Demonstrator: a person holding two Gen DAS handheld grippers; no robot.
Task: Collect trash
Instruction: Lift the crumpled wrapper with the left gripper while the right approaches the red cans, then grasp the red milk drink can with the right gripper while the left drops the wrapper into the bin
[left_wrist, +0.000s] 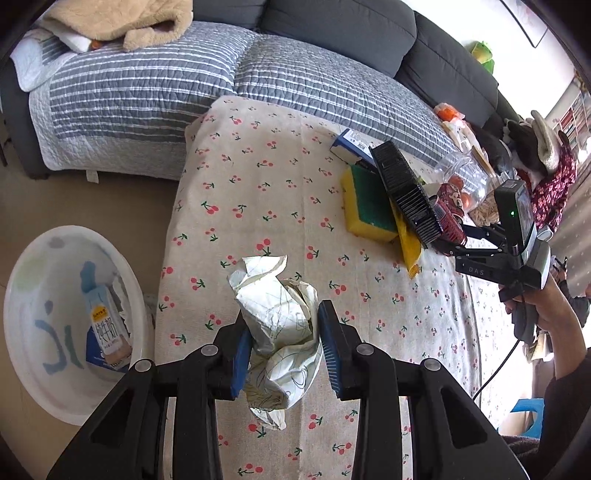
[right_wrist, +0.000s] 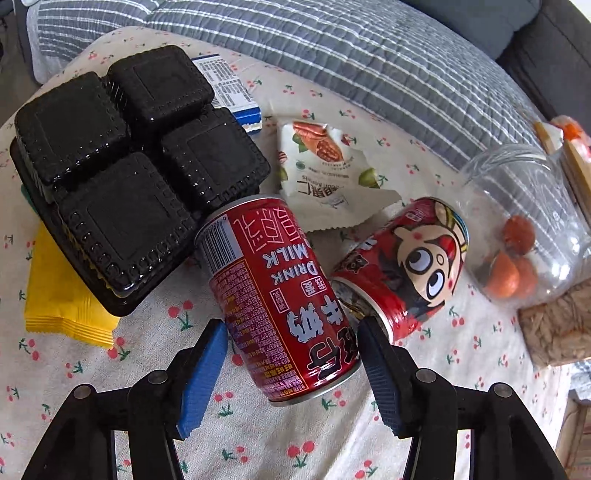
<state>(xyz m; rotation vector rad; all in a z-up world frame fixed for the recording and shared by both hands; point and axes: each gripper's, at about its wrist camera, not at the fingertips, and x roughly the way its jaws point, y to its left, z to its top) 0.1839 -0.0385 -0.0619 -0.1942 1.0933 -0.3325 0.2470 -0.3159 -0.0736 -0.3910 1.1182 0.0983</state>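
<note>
We see table (left_wrist: 280, 206) under cherry cloth, far edge cut off. Basin (left_wrist: 44, 332) on floor left, carton inside half hidden. Black tray (right_wrist: 122, 177) covers yellow packet. Left gripper (left_wrist: 282, 350) clenched on paper wad (left_wrist: 277, 325). Right gripper (right_wrist: 293, 373) released, jaws straddling near can (right_wrist: 273, 295); contact unclear. Second can (right_wrist: 406, 266) behind.

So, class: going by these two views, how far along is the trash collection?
Done: a milk carton lies in the white basin. In hand: the left hand-held gripper clamps crumpled paper; the right hand-held gripper straddles a red can, not visibly gripping. Left: the second can, black tray and snack wrapper.
</note>
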